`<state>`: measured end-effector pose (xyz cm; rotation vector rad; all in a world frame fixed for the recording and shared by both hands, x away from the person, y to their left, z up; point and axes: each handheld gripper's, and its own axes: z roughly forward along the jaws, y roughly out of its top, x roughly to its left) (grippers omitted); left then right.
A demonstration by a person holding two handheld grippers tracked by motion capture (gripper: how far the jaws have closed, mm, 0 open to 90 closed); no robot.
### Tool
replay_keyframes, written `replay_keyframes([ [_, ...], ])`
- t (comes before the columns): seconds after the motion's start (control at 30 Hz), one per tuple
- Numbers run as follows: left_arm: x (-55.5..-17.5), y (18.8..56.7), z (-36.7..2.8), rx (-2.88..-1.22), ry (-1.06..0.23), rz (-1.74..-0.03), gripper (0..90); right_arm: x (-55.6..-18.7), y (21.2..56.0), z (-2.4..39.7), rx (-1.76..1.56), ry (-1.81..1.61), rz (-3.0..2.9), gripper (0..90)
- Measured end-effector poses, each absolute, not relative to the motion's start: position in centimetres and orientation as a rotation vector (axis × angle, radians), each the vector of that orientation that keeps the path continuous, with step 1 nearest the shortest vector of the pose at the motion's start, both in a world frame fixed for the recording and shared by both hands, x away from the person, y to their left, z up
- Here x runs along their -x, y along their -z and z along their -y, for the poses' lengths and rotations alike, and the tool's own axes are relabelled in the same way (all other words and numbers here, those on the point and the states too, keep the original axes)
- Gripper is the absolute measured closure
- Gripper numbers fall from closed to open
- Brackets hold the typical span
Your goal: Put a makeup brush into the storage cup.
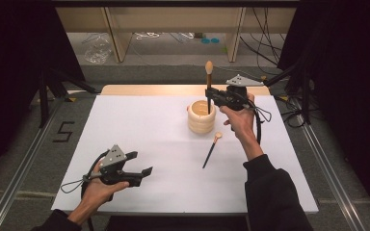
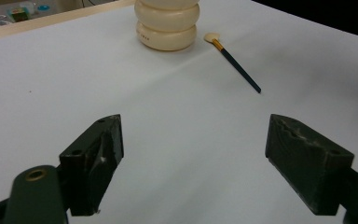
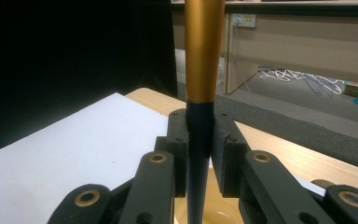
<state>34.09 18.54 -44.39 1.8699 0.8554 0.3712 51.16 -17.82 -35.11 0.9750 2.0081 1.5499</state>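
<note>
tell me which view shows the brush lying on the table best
The left gripper view: the lying brush shows whole and sharp, bristles beside the cream holder. The high view shows it smaller.

Place: a lab recording bay
Giveaways: black curtains, floor rails, loose cables, white-covered worktop

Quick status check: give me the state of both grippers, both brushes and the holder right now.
Right gripper: shut on the held brush, above the holder.
Held brush: upright, bristles up, lower end in the holder's mouth.
Left gripper: open, nothing between its fingers.
Second brush: lying flat on the table, untouched.
Holder: upright on the table.
</note>
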Motion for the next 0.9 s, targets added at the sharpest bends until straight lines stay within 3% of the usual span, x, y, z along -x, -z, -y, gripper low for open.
replay_keyframes([
  [0.9,-34.1,44.3,-18.7,-1.872,-0.383,-0.856,19.2,-54.3,37.4,16.6,-1.064,-1.498,-1.973,79.3],
])
